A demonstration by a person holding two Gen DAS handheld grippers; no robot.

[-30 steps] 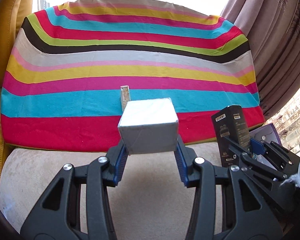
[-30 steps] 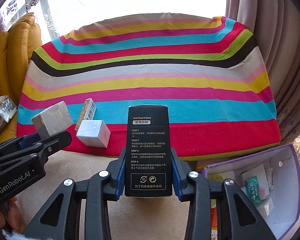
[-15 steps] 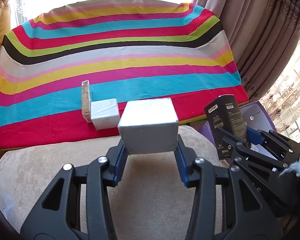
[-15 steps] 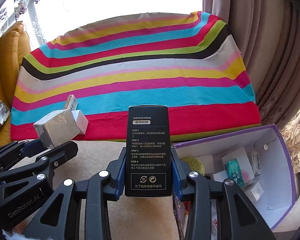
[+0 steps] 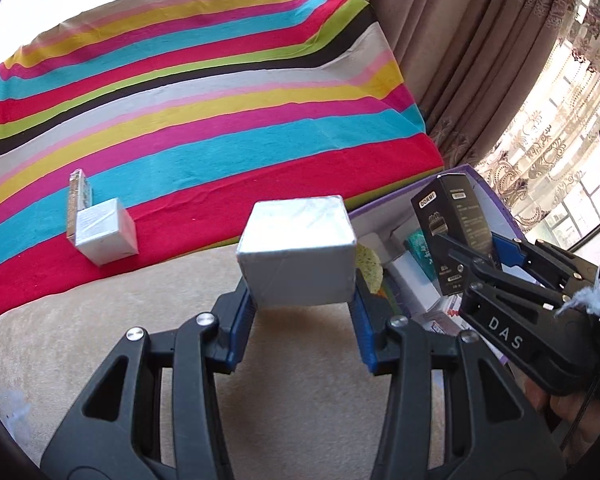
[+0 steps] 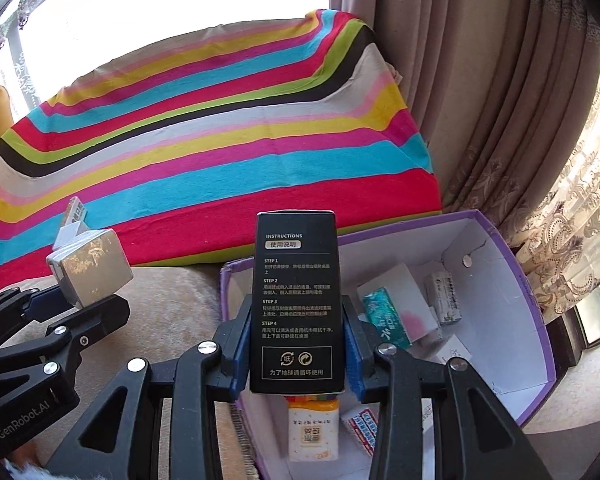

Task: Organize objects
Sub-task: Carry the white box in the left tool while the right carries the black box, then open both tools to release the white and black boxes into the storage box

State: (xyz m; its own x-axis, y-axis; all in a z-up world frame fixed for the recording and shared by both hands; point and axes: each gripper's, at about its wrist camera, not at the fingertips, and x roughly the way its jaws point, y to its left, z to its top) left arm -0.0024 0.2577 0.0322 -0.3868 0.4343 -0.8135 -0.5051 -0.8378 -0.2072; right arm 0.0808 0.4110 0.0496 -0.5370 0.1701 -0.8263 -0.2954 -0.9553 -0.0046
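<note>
My left gripper (image 5: 300, 304) is shut on a silver cube box (image 5: 296, 252), held above the beige cushion just left of the purple storage box (image 5: 496, 200). It also shows in the right wrist view (image 6: 90, 274). My right gripper (image 6: 296, 344) is shut on a tall black box (image 6: 296, 300) with printed instructions, held upright over the near left part of the purple box (image 6: 540, 320). The black box also shows in the left wrist view (image 5: 456, 232).
A second silver cube (image 5: 102, 234) and a thin carton (image 5: 78, 200) lie on the striped blanket (image 5: 220, 120). The purple box holds several small packages, among them a teal pack (image 6: 384, 320). Curtains (image 6: 480, 100) hang at the right.
Both grippers have swung right with their boxes. The purple box has come into fuller view, and the black box is now over it.
</note>
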